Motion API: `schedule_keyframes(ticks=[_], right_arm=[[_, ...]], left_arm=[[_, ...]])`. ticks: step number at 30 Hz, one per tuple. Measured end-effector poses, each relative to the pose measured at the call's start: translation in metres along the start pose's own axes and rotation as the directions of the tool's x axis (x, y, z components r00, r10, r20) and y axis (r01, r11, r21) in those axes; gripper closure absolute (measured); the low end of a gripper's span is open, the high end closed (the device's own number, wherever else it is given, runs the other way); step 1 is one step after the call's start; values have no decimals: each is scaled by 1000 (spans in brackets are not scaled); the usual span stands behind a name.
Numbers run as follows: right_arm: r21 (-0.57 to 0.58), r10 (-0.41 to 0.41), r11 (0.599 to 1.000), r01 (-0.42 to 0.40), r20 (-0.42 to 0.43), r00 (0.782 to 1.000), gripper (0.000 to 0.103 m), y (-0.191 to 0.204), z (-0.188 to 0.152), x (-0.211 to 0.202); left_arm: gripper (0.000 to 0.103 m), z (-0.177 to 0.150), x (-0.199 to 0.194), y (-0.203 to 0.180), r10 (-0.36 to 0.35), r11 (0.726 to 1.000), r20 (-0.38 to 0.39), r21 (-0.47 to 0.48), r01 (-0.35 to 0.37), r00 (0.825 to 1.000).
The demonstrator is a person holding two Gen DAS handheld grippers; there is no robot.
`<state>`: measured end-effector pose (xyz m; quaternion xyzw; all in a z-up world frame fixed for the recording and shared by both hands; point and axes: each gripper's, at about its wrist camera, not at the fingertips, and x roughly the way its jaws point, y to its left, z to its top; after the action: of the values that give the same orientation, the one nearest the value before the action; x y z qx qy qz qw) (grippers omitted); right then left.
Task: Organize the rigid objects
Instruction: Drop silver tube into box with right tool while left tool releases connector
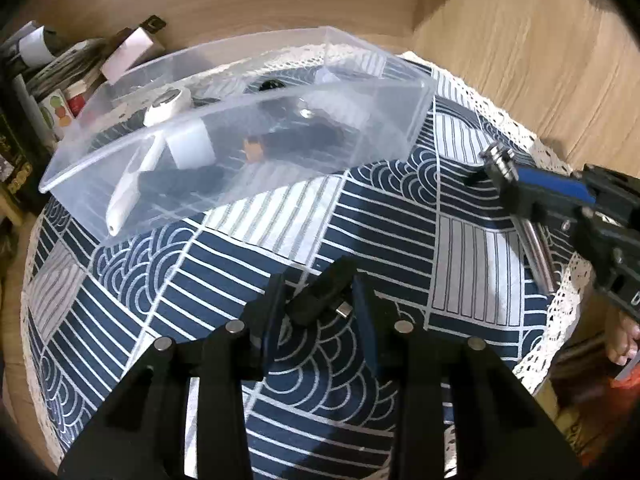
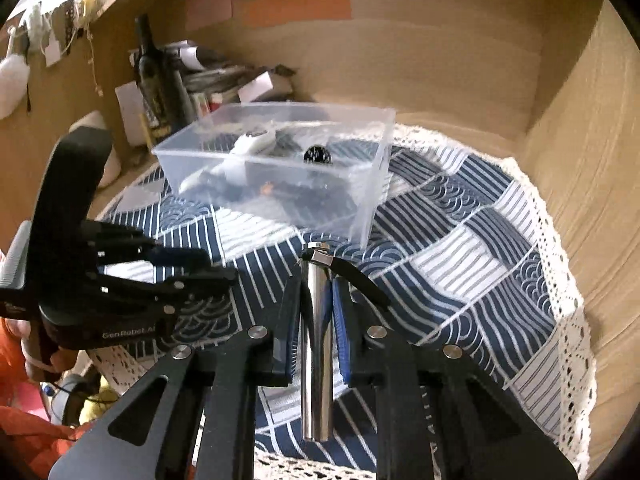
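Note:
A clear plastic box (image 1: 360,136) stands at the far side of the table and holds several small objects, among them a white round case (image 1: 167,104) and a white pen-like stick (image 1: 128,188). My left gripper (image 1: 320,300) is shut on a small black USB-C adapter (image 1: 320,298), held above the patterned cloth. My right gripper (image 2: 316,300) is shut on a shiny metal cylinder (image 2: 318,344) with a black strap at its top. It also shows in the left wrist view (image 1: 504,176), right of the box (image 2: 360,184).
A blue and white patterned cloth (image 1: 248,264) with a lace edge covers the round table. Books, a dark bottle (image 2: 154,76) and boxes are stacked at the back left against the wooden wall. The left gripper (image 2: 200,268) shows at the left in the right wrist view.

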<state>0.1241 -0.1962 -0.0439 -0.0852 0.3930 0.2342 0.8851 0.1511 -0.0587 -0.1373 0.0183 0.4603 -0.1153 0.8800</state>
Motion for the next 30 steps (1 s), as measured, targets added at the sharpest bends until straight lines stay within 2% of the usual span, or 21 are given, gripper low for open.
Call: schedule_keyframes(ticks=[8,16,21,25,30], right_arm=[[-15,-10,1000,12,75,997,89,3,31,-8],[-37,-15,999,22,174,985,89,9,72,-18],[-63,-23,997,37,216,976,89,13,97,-17],[-78,-39,995,57,206,978,89,14,109,-3],[-92,-58,993,72,144,988,89,14,116,30]], left_arm=[[69,11,-41,20,37,999,132,-26,-34,991],[69,39,-84,45,66,997,271,-66,-50,960],[69,55,-97,59,89,995,331,-75,-68,940],[69,63,-95,66,105,993,340,-82,-81,934],[69,69,-75,79,124,991,308,-92,-100,943]])
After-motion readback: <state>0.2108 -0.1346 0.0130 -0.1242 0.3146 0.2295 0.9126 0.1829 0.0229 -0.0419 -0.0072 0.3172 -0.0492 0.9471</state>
